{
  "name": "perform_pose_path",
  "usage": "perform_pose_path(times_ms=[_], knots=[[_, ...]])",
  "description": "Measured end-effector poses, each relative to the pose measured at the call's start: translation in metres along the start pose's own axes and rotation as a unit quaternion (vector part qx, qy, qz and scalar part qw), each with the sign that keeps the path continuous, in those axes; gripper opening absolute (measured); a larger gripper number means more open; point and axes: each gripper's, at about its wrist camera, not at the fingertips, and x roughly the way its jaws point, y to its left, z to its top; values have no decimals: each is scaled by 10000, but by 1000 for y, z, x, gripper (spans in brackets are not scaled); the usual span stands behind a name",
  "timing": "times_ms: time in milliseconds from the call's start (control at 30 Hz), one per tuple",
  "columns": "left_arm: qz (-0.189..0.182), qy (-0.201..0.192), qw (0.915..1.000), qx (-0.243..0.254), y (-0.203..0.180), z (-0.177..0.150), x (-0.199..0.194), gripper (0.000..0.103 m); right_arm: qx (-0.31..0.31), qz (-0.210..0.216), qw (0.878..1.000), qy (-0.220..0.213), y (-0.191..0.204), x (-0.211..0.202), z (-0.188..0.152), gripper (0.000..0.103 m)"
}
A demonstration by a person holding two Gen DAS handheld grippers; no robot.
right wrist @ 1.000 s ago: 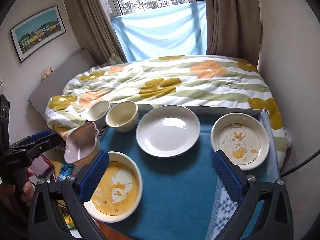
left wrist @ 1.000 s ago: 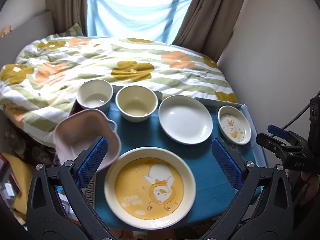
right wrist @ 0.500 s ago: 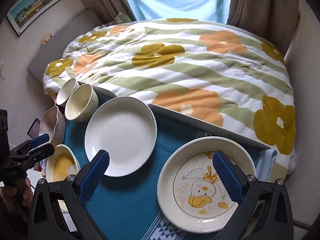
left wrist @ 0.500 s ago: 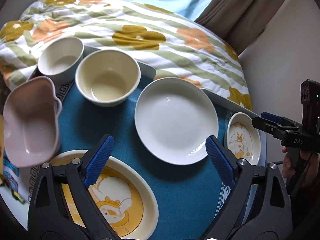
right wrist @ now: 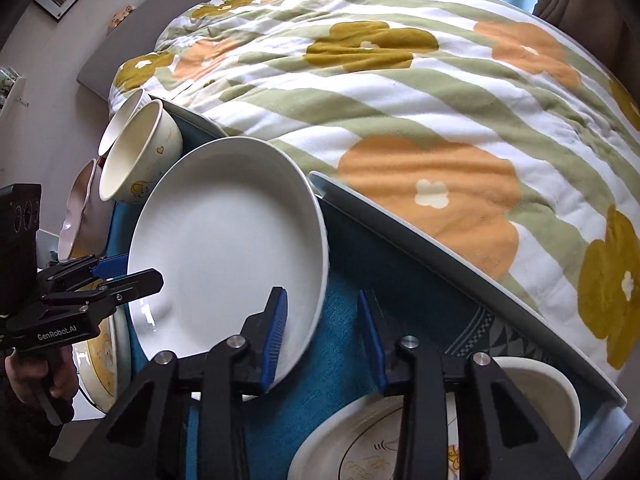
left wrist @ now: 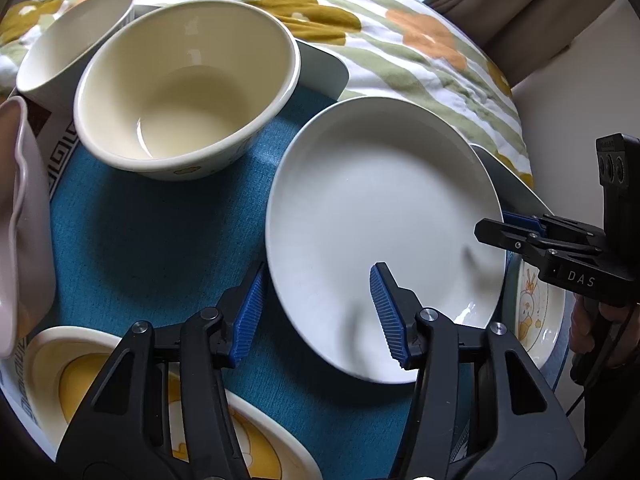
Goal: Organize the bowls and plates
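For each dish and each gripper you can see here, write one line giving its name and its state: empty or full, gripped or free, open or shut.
White plate: empty, rim between both grippers' fingers, not yet clamped.
Cream bowl: upright, empty, free.
White bowl: empty, free.
Pink dish: empty, free.
Yellow duck plate: empty, free.
Small duck plate: empty, free.
Left gripper: open.
Right gripper: open.

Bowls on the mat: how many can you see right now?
3, all at the mat's far left: a cream bowl beside the white plate, a white bowl behind it, and a pink bowl at the left edge, partly cut off. Others may sit out of frame.
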Motion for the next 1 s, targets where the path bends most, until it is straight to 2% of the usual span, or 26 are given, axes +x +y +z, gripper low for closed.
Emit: perform_pose_path(times_ms=[233,333,567,733,1000], knots=[[125,-61,9999,-92,7,-1,4,19,-213,1,9998,8,7,8,0,16],[56,-86,9998,-174,11,-1,3,18,-210,10,9998,-58,5,8,-1,16],[249,-171,9995,-94,6,-1,-2,18,-275,4,9995,-143,7,7,-2,15],[363,-373,9986,100,4,-3,-17,18,-309,17,9990,-313,15,-3,-6,15],[325,-671,9963,418,5,-11,-57,18,-209,-98,9977,-645,41,-33,-21,15]])
